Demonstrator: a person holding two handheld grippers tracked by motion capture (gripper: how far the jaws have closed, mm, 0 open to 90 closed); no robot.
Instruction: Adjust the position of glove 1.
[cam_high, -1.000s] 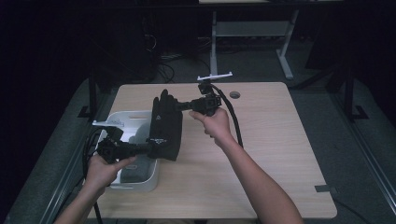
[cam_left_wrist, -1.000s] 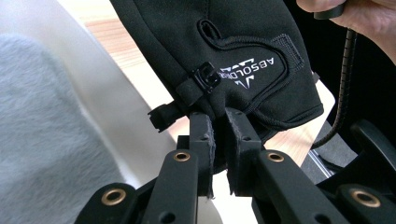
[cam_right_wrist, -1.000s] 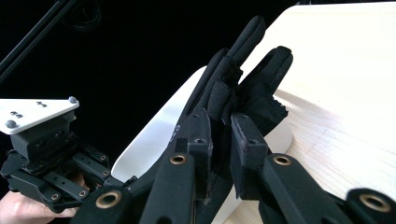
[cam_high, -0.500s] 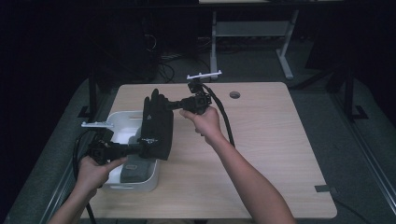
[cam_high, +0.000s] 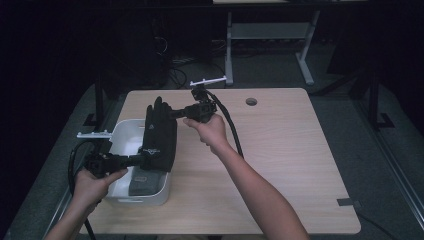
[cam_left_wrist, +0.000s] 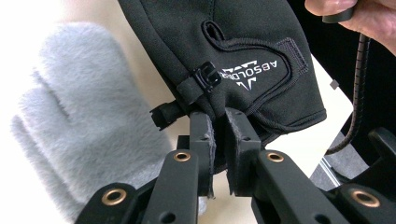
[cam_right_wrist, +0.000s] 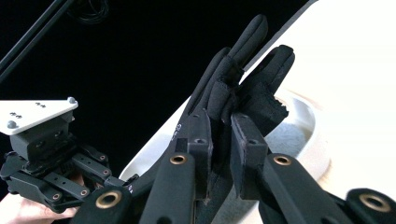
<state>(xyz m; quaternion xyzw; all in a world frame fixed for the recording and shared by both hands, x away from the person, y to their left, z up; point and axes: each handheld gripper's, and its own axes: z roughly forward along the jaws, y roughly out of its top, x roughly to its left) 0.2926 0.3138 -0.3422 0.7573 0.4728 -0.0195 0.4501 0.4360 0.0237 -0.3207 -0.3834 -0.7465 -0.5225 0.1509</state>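
Observation:
A black glove (cam_high: 160, 132) with white lettering hangs stretched between both grippers, over the right part of a white bin (cam_high: 120, 134). My left gripper (cam_high: 142, 159) is shut on the glove's cuff edge (cam_left_wrist: 243, 46); in the left gripper view the jaws (cam_left_wrist: 220, 116) pinch the hem beside a small clip. My right gripper (cam_high: 175, 113) is shut on the finger end, and in the right gripper view its pads (cam_right_wrist: 222, 119) clamp the glove's fingers (cam_right_wrist: 243, 79). A grey fuzzy glove (cam_left_wrist: 84, 121) lies below in the bin.
The bin stands at the left of the wooden table (cam_high: 290, 165), close to its front-left edge. The right gripper's cable (cam_high: 231, 130) trails along the forearm. A round cable hole (cam_high: 251, 101) is at the back, with dark floor and a desk frame (cam_high: 270, 35) beyond.
Both hands have carried the black glove to the left, from the table's middle to over the bin. The grips on both ends look unchanged.

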